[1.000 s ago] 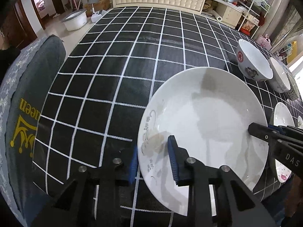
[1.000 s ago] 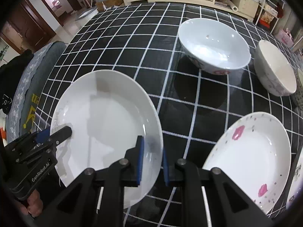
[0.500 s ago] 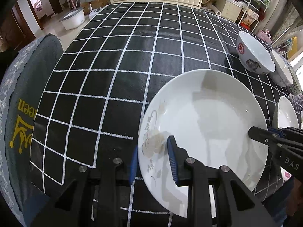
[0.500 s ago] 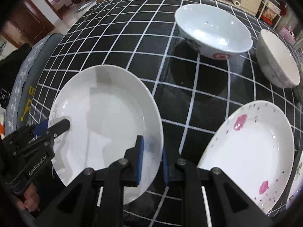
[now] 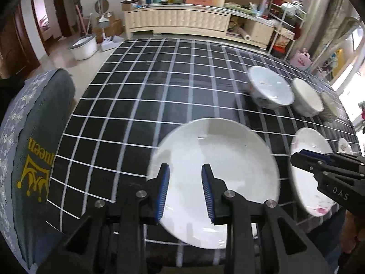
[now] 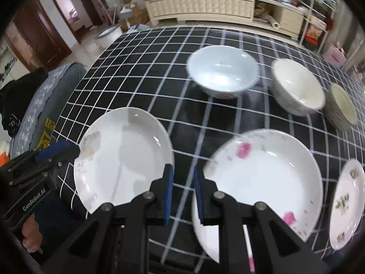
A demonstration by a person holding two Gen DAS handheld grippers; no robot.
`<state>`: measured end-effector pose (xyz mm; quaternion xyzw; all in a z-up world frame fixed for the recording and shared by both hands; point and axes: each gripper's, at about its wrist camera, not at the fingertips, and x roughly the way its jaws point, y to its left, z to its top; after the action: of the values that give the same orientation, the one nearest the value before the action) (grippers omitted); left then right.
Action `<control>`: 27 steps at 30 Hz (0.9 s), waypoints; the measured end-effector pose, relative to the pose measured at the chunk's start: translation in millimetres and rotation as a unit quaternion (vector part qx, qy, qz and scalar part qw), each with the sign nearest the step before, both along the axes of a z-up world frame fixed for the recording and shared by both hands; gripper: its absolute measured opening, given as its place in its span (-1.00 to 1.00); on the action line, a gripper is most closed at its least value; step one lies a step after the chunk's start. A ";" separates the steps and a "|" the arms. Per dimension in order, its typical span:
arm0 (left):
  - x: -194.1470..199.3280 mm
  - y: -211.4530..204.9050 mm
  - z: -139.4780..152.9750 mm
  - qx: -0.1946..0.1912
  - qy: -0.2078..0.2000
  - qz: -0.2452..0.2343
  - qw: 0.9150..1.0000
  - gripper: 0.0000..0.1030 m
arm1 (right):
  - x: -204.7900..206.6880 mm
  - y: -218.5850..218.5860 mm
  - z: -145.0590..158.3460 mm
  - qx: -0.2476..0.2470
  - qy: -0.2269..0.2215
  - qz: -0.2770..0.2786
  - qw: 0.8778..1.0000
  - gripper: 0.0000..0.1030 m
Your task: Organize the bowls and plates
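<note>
White plate (image 6: 123, 157) held level above checked cloth (image 5: 141, 96), left of pink-flowered plate (image 6: 262, 173). Left gripper (image 5: 185, 189) pinching its left rim, right gripper (image 6: 181, 189) pinching right rim; right one nearer pink-flowered plate.

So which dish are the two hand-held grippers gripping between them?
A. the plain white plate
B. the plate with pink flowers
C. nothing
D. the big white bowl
A: the left hand-held gripper clamps one edge of the white plate and the right hand-held gripper clamps the opposite edge.
</note>
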<state>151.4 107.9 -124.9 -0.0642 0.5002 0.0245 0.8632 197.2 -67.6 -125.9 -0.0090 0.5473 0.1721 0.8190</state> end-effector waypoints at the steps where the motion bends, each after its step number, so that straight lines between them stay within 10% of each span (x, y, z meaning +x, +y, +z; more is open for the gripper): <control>1: -0.9 -8.3 1.6 -0.006 0.000 -0.008 1.000 -0.48 | -5.5 -11.8 1.9 0.002 -0.002 -0.007 1.000 -0.57; 14: 3.5 -133.5 -7.3 -0.026 0.015 -0.132 0.991 -0.45 | -33.8 -116.8 -3.4 -0.015 -0.007 -0.087 0.996 -0.57; 27: 29.6 -168.8 -42.8 -0.031 0.065 -0.147 0.986 -0.44 | -22.2 -153.8 -24.1 -0.007 0.010 -0.122 0.992 -0.57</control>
<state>181.0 -60.9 -167.7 -0.0146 0.5598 -0.1143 0.8206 175.0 -221.4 -150.0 0.0542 0.5535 0.0671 0.8284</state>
